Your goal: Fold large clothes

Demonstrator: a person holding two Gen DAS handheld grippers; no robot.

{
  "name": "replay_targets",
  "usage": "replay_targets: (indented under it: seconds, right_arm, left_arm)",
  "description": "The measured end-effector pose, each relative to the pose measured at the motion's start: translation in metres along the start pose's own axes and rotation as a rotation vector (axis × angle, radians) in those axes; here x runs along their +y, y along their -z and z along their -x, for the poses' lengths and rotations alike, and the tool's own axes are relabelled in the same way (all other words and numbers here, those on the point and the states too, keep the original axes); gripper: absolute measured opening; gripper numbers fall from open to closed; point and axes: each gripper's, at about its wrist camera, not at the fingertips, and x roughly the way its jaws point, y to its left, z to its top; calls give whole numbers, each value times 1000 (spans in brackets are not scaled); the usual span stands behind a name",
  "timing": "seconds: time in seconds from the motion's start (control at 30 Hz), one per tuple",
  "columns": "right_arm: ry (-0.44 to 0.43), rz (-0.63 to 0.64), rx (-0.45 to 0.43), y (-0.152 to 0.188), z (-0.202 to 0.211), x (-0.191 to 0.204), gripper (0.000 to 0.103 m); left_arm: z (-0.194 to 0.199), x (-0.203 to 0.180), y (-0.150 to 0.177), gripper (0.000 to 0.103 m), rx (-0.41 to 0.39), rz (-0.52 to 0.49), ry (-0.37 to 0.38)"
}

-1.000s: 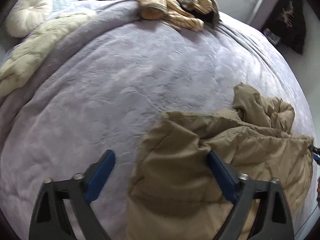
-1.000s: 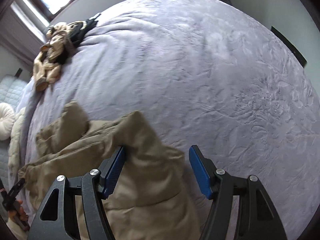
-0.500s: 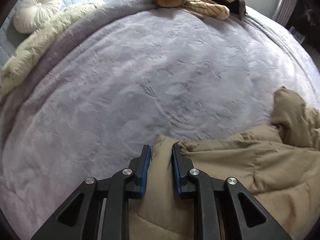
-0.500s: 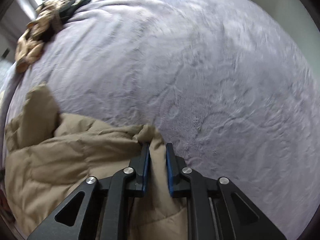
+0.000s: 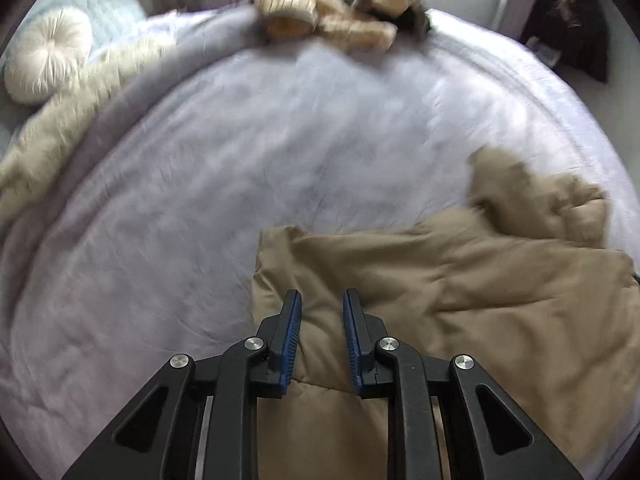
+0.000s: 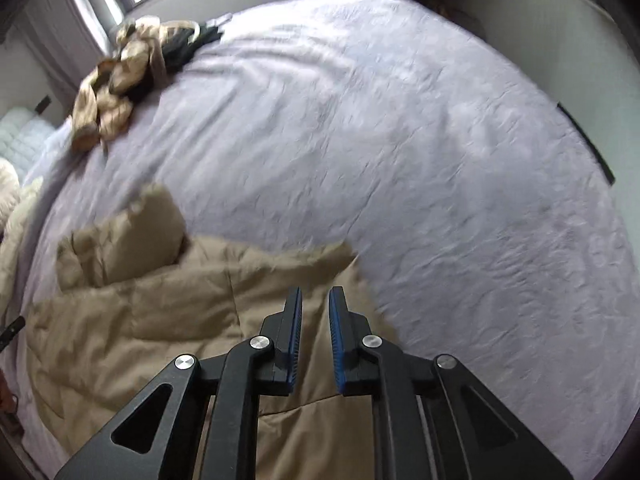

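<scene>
A: Where does the tan quilted puffer jacket (image 5: 460,304) lie?

B: Spread on the lavender textured bedspread (image 5: 240,152), at the near edge of the bed, its hood bunched on the far side.

A: And the left tool (image 5: 320,300)?

B: Blue pads slightly parted above the jacket's near corner, with a gap between them; whether any fabric is pinched, I cannot tell.

A: The right tool (image 6: 314,300)?

B: The same: narrowly parted over the jacket's other corner.

A: Anything else?

B: A heap of striped beige clothes (image 5: 340,16) at the far edge, and a round cream cushion (image 5: 48,60).
</scene>
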Motion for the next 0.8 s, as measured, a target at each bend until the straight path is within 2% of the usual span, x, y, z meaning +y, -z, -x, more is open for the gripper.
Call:
replay_targets:
  seconds: [0.07,0.17,0.37,0.53,0.57,0.8]
  right_arm:
    - [-2,-49,55,5,-28,-4,13]
    - [-8,-117,70,6,-51,-13,11]
    - [32,-85,50,3,-68,-15,10]
    - [58,-69,60,-4,-63,-7,11]
    - [61,-61,60,-5,-59,-6,15]
    - [36,-70,27,3,-14,-3,15]
  left_arm:
    - [-25,4,-1,23,17,54,-12]
    - [-40,4,-3,23,17,87,-11]
    - [-53,2,-8,23,27,97,-17]
    - [-34,6,-13,23,38,121,-33]
    - [-26,7,-14,23,37,117,-37]
    - [18,6,2,23,51,106,-26]
